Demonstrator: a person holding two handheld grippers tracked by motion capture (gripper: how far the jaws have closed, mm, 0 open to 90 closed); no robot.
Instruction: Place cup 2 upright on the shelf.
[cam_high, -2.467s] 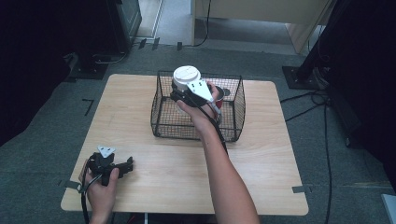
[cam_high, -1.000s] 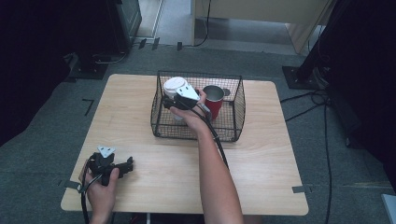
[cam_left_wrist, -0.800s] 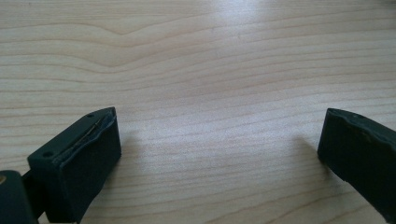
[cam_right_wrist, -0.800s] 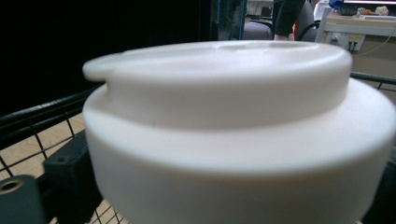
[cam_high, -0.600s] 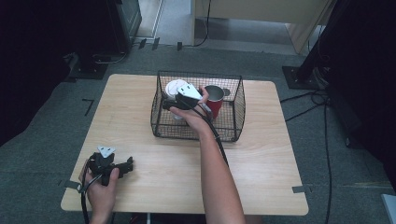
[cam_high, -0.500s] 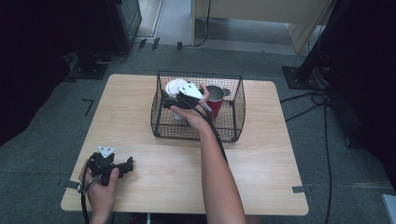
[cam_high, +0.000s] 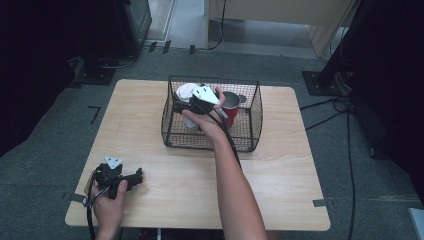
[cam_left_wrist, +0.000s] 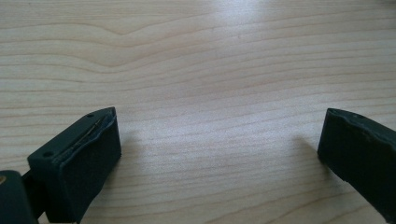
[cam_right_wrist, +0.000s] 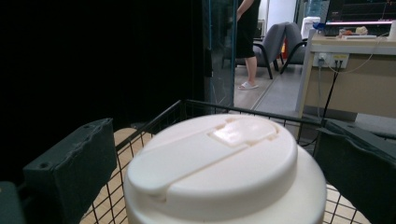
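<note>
A black wire basket (cam_high: 250, 131) stood toward the far edge of the bench (cam_high: 280, 190), holding a white lidded container (cam_right_wrist: 224, 172) at its left end and a red cup (cam_high: 231, 106) to the right of it. The right hand-held gripper (cam_high: 187, 107) had just opened; its jaws flanked the container without pressing it. The left hand-held gripper (cam_high: 136, 176) rested wide and empty near the bench's near left corner.
</note>
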